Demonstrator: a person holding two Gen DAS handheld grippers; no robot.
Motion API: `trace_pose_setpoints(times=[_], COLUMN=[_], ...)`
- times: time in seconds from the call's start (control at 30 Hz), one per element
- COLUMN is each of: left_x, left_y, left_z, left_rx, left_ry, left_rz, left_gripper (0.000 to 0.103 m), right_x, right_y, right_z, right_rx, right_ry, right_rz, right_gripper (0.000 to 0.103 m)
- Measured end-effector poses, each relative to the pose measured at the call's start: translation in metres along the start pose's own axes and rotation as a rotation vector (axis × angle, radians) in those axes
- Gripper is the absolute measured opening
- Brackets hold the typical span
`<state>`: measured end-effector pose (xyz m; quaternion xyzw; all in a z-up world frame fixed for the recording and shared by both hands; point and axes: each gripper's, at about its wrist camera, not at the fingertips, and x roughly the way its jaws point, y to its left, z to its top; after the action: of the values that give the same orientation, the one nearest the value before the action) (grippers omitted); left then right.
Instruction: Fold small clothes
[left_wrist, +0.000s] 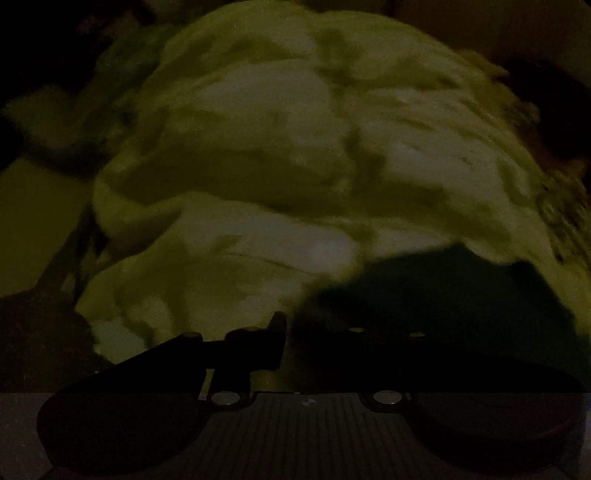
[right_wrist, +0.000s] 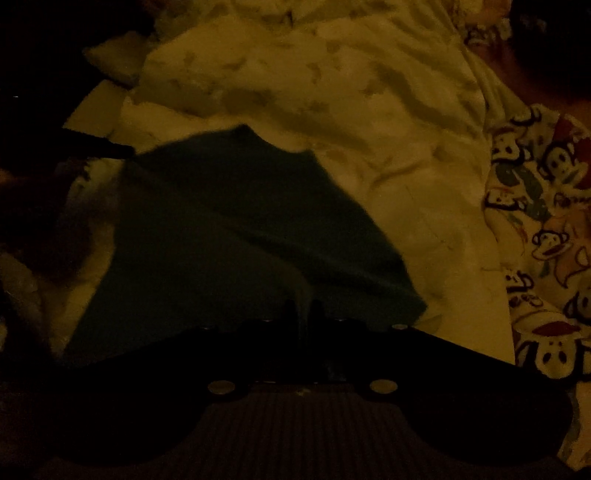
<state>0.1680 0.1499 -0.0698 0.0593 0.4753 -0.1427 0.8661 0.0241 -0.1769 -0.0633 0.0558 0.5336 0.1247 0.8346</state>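
Very dim light in both views.

Right wrist view: at the bottom centre, right gripper (right_wrist: 303, 308) with its 2 fingers drawn narrow, a pale strip of cloth between the tips; closed on the dark green garment (right_wrist: 229, 236), as far as visible. Garment spread from the lower left up to the centre of the frame, lying on the pale crumpled sheet (right_wrist: 332, 92). At the right edge, monkey-print cloth (right_wrist: 543, 221), just beside the sheet. At the left edge, a thin dark bar, too dark to identify.

Left wrist view: at the bottom centre, left gripper (left_wrist: 291, 332), only 1 finger (left_wrist: 275, 343) clear, the other lost in shadow; wide or narrow, cannot tell. Just above it to the right, dark green garment (left_wrist: 443, 295). Beyond, filling the centre and top, the same pale sheet (left_wrist: 295, 129), blurred.
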Motion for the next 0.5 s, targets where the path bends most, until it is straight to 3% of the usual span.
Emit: trace_pose_setpoints(times=[0.2,0.23,0.27,0.33,0.43,0.5], left_x=[0.007,0.009,0.009,0.004,-0.011,-0.019], left_y=[-0.035,-0.039,-0.042,-0.04,-0.018,-0.004], left_z=[-0.025,-0.027,-0.029,-0.03,-0.028,-0.027], left_rx=[0.127,0.151,0.182,0.195,0.086,0.019], left_ry=[0.036,0.035,0.02,-0.047,-0.144,-0.167], left_rz=[-0.082,-0.064,-0.021,0.091,0.198,0.239], left_gripper=[0.103,0.103,0.103,0.103,0.103,0.103], right_x=[0.045,0.053,0.057,0.06,0.042,0.026], right_y=[-0.01,-0.011,-0.011,-0.012,-0.006,0.002], right_z=[0.012,0.011,0.01,0.005,-0.002,-0.006], right_rx=[-0.012,-0.023,-0.026,-0.013,-0.002,0.015], right_ry=[0.001,0.001,0.003,-0.013,-0.11,-0.165], right_rz=[-0.044,-0.069,-0.1,-0.18,-0.268,-0.319], right_gripper=[0.011,0.02,0.036,0.052,0.052,0.052])
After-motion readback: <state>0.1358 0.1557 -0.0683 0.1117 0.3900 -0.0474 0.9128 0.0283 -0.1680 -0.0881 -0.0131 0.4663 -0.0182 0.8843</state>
